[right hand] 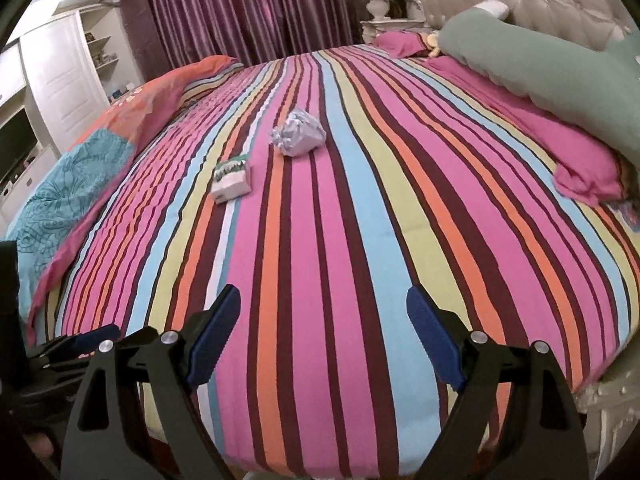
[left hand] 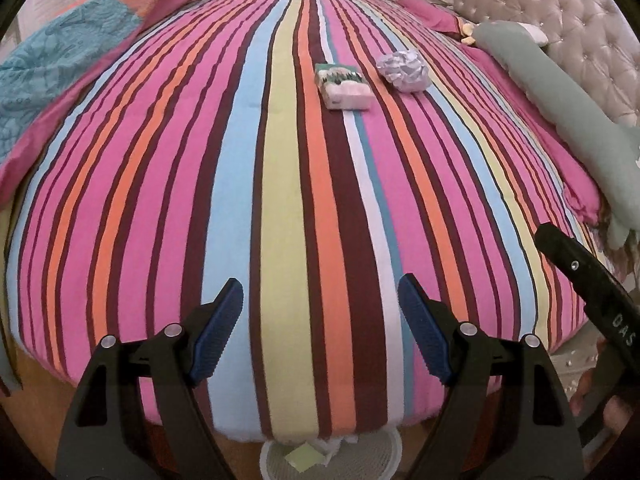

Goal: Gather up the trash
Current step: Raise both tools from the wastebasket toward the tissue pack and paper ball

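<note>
A small white and green box (left hand: pixel 345 86) lies on the striped bedspread (left hand: pixel 280 200), far from me. A crumpled ball of pale paper (left hand: pixel 403 70) lies just to its right. Both also show in the right wrist view, the box (right hand: pixel 231 179) left of the paper ball (right hand: pixel 298 136). My left gripper (left hand: pixel 320 328) is open and empty over the near edge of the bed. My right gripper (right hand: pixel 323 340) is open and empty, also at the near edge. A white basket (left hand: pixel 330 456) with paper scraps in it stands on the floor below the left gripper.
A green bolster (right hand: pixel 540 68) and pink pillows (right hand: pixel 584 168) lie along the tufted headboard (left hand: pixel 560 12) on the right. A folded blue and orange quilt (left hand: pixel 60 72) lies at the left. White cabinets (right hand: pixel 60 80) and purple curtains (right hand: pixel 240 8) stand beyond the bed.
</note>
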The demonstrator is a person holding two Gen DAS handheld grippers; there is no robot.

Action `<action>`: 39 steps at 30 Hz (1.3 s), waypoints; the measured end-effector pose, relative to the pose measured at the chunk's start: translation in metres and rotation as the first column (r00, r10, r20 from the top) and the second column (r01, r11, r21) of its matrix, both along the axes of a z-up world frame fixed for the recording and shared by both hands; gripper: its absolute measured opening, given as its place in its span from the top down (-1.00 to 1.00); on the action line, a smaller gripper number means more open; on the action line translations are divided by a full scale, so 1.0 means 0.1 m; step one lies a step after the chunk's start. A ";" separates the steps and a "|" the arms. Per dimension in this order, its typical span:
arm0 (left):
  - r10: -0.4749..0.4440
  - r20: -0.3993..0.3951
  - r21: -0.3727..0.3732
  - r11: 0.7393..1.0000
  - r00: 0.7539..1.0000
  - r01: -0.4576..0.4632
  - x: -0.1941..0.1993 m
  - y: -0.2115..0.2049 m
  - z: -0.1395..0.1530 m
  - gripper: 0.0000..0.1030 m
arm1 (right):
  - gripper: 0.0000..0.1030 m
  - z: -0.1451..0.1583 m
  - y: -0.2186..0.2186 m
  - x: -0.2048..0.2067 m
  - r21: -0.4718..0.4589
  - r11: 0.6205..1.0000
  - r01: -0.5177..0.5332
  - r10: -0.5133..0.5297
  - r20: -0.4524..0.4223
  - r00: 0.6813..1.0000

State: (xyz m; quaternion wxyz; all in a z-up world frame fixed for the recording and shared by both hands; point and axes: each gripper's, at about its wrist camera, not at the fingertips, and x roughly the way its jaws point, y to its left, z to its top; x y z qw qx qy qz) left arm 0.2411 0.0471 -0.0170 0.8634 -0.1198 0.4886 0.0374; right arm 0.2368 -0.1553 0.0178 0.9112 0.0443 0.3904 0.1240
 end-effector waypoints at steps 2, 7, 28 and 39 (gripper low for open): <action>0.003 -0.001 -0.007 1.000 1.000 -0.003 0.12 0.00 0.00 -0.51 | -0.57 0.02 0.03 0.09 -0.003 1.000 -0.010 0.010 0.007 1.000; 0.032 -0.008 -0.031 0.999 0.999 -0.032 0.46 0.06 0.01 -0.51 | -0.57 0.08 0.12 0.37 -0.013 0.999 -0.041 0.041 0.022 0.999; 0.077 -0.020 -0.060 0.995 0.997 -0.078 1.62 0.23 -0.02 -0.52 | -0.57 0.02 0.37 1.33 -0.035 0.996 -0.087 0.087 -0.005 0.996; 0.072 -0.032 -0.019 0.997 0.997 -0.073 2.02 0.18 -0.10 -0.52 | -0.57 0.02 0.55 1.79 -0.040 0.989 -0.145 0.145 0.007 0.989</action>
